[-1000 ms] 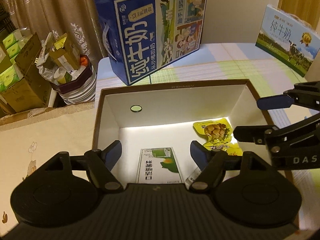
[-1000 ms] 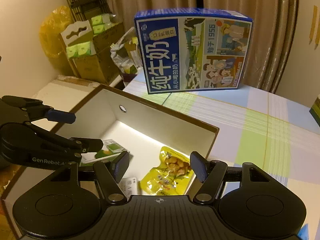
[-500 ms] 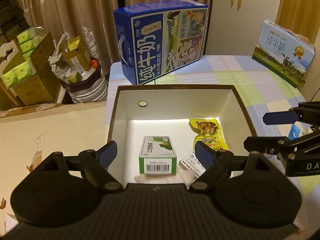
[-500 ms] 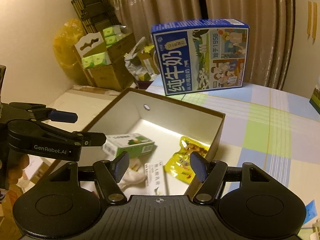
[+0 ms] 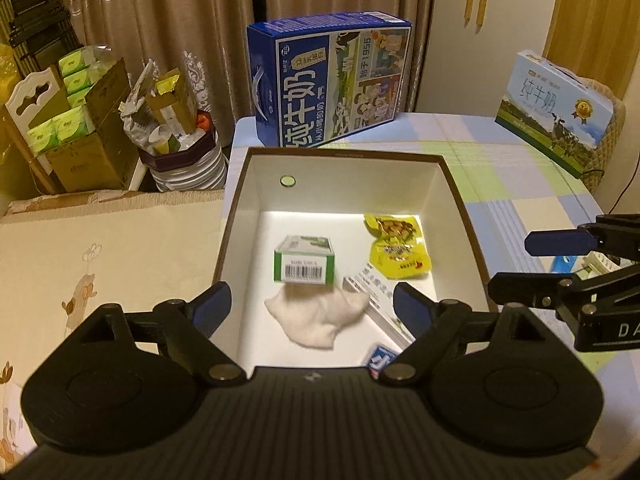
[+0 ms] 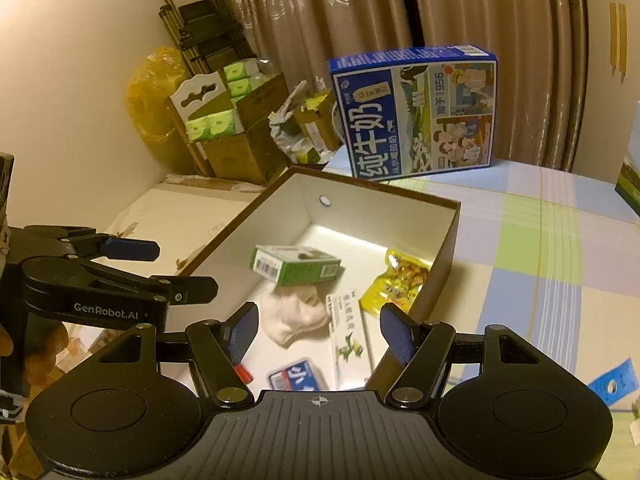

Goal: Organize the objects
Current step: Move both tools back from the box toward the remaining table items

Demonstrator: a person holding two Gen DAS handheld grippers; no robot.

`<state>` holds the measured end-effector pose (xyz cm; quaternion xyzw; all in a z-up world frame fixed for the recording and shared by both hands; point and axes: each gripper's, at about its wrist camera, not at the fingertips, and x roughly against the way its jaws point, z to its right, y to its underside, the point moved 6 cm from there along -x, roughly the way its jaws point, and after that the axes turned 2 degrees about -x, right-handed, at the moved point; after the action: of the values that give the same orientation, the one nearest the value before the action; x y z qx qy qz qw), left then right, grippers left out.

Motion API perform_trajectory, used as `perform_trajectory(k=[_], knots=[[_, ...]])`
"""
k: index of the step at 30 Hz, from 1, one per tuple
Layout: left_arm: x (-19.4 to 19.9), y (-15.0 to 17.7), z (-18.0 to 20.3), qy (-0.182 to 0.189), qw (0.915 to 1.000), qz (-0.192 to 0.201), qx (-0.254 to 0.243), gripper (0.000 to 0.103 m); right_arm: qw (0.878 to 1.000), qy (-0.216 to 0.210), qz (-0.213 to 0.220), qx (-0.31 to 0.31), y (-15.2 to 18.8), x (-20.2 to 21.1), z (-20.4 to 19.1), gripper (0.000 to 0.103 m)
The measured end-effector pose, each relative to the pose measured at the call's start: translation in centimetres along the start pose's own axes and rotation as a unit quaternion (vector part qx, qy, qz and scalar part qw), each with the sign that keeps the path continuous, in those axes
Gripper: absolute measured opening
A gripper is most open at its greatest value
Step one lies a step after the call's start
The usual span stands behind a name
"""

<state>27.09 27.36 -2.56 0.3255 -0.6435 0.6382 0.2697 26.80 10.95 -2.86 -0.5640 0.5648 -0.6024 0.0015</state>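
A checked cloth in pale blue, green and cream covers the surface [image 5: 500,168]. At its far edge a glossy blue cardboard milk carton case [image 5: 332,80] stands upright. Nearer sits a rectangular open box [image 5: 344,154], brown outside, smooth white inside. Inside it lie a small green-and-white carton [image 5: 305,260] tipped on a crumpled white cloth [image 5: 316,318], a flat white printed packet [image 5: 378,304] to the right, a shiny yellow crinkled snack pouch [image 5: 396,250] at the far right, and a small blue packet [image 5: 380,360] nearest. The left hand-held gripper [image 5: 312,304] has just been opening and hangs spread with nothing pinched; the right hand-held gripper [image 6: 318,332] is also parted and empty.
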Motion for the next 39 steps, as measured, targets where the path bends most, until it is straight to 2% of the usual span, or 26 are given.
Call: perform_trajectory(k=[19, 39], knots=[[4.6, 5.9, 3.5, -0.005, 0.9994, -0.020, 0.029, 0.086, 1.000, -0.023, -0.009, -0.015, 5.1, 5.1, -0.3, 0.065], [6.4, 10.2, 11.7, 0.001, 0.9975, -0.056, 0.043, 0.086, 0.998, -0.029, -0.039, -0.049, 10.3, 10.7, 5.1, 0.065]])
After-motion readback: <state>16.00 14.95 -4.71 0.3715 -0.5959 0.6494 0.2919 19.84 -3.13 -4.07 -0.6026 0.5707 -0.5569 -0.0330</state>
